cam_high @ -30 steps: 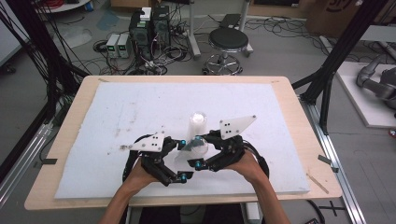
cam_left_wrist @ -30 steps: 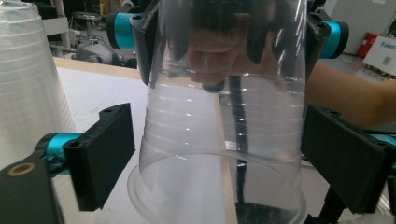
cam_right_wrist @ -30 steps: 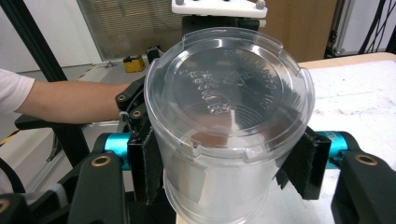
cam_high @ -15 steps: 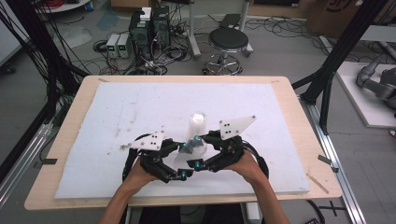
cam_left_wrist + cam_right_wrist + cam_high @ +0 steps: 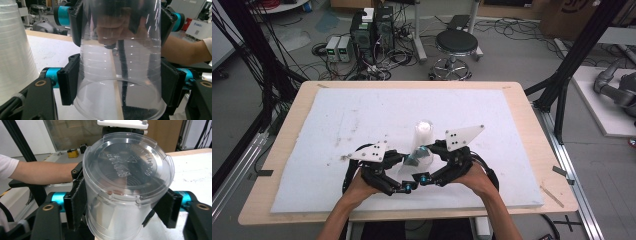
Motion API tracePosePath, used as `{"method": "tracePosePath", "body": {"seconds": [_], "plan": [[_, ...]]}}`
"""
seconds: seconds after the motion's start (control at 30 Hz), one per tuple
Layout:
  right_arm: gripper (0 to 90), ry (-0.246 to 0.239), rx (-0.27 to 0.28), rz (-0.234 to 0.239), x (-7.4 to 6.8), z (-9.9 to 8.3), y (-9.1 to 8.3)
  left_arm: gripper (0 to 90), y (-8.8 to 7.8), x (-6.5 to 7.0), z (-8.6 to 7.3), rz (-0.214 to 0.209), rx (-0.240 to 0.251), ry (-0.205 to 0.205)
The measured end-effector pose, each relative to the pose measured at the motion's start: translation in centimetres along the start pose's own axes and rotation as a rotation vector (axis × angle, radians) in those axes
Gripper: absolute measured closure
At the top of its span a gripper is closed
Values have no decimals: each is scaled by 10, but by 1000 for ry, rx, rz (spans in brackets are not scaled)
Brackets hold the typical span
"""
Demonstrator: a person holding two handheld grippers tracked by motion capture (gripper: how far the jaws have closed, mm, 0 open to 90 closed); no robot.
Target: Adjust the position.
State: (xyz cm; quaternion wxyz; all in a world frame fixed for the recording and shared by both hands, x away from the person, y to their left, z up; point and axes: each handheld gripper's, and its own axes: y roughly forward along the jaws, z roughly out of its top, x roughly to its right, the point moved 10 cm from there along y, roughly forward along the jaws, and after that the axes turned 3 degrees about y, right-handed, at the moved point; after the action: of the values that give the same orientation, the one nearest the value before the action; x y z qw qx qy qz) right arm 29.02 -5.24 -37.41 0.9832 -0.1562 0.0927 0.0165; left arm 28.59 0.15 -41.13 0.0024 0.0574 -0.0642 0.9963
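Note:
A clear plastic cup (image 5: 417, 158) hangs on its side just above the white mat, between both grippers. My left gripper (image 5: 410, 167) has just been closing, and its pads (image 5: 68, 83) now press on the cup (image 5: 120, 50) near its wide rim. My right gripper (image 5: 428, 159) has just been opening. In the right gripper view the cup's base (image 5: 127, 167) faces the camera between the right gripper's (image 5: 122, 207) jaws, and the right pad (image 5: 163, 207) stands apart from the wall. The right gripper's far jaws (image 5: 75, 22) flank the cup's narrow end.
An upturned stack of clear cups (image 5: 423, 131) stands on the mat just behind the grippers, and appears at the left as a ribbed wall (image 5: 12, 50). The white foam mat (image 5: 337, 120) covers most of the wooden table (image 5: 522, 100). A stool (image 5: 456, 42) stands beyond the table.
The left jaws have closed in on the clear cup, while the right jaws have spread apart around its base end. Both hands stayed where they were.

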Motion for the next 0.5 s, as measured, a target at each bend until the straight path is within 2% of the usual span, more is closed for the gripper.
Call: {"method": "tracePosePath", "body": {"seconds": [0.2,0.37,0.5], "plan": [[210,3,-2,-18,2,0,1,300,-2,0,-1,8,-7,2],[193,11,-6,-23,2,-1,-1,300,-7,-1,-2,25,-24,0],[172,15,-25,-39,3,-4,-4,299,-15,-1,-7,47,-134,15]]}}
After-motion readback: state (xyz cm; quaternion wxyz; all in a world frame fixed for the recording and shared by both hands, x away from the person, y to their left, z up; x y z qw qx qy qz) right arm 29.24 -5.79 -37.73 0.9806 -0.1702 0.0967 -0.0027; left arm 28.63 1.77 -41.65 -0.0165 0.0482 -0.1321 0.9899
